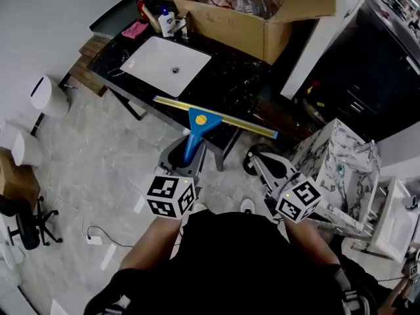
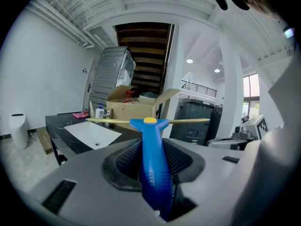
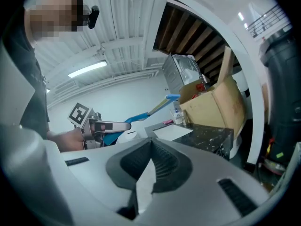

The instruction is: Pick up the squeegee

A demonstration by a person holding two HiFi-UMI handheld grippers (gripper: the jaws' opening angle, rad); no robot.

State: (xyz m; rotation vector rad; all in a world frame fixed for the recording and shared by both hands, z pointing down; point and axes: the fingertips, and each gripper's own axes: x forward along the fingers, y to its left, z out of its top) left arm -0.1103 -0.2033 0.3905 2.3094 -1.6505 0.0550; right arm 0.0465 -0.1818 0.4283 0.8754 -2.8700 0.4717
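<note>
Nearest, the left gripper (image 1: 189, 155) is clamped on the blue handle of the squeegee (image 1: 200, 119) — its yellow-edged blade held up in front of the black countertop (image 1: 230, 87) — while the right gripper (image 1: 258, 164) alongside has its jaws together, empty.

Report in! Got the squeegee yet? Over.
Left gripper shut on squeegee handle, held in the air. Right gripper shut, empty. Nothing blocking.
</note>
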